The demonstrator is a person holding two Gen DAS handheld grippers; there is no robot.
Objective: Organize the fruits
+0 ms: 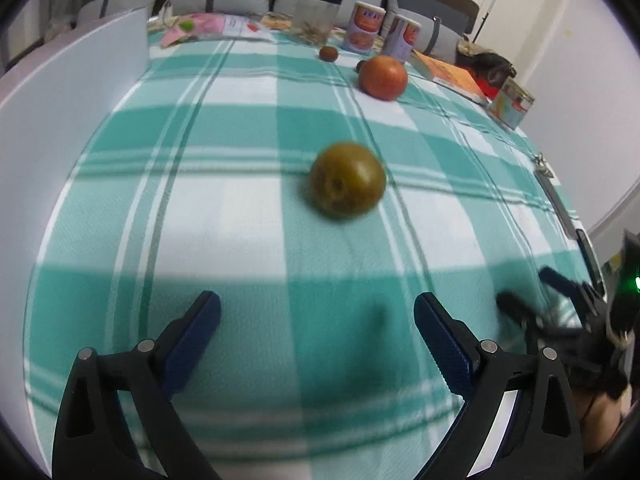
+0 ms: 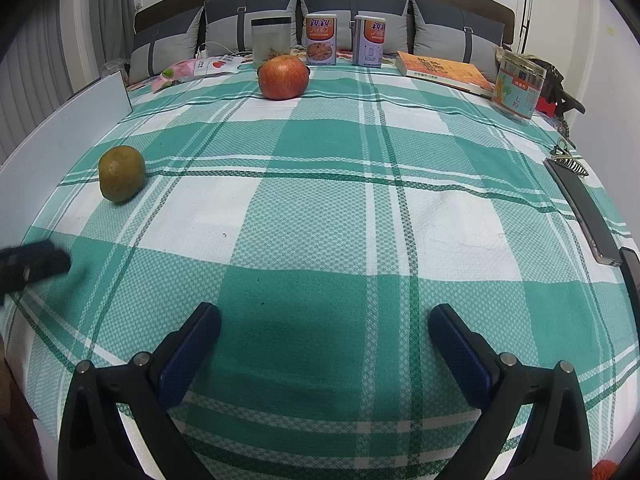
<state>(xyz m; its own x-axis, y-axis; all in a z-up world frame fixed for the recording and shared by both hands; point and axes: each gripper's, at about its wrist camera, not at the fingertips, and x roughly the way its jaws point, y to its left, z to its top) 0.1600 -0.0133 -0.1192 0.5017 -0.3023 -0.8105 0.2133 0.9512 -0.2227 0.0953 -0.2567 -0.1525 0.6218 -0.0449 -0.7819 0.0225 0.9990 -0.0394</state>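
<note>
A green-and-white checked cloth [image 2: 320, 208] covers the bed, with grey pillows [image 2: 248, 20] along the headboard and a white board [image 2: 68, 128] standing at the left edge. At the far end stand two printed tins [image 2: 320, 39], a clear jar [image 2: 270, 40], an orange book [image 2: 444, 69] and a pink packet [image 2: 200, 68]. Near the right edge lie what look like a phone [image 2: 580, 210] and keys [image 2: 564, 152].

The right gripper [image 2: 325, 322] hangs with jaws wide apart and nothing between them over the green checked cloth [image 2: 320, 208], where a green-brown fruit [image 2: 121, 173] lies far left, a red apple [image 2: 283, 77] farther back, and 2 tins [image 2: 345, 40] behind it.
</note>
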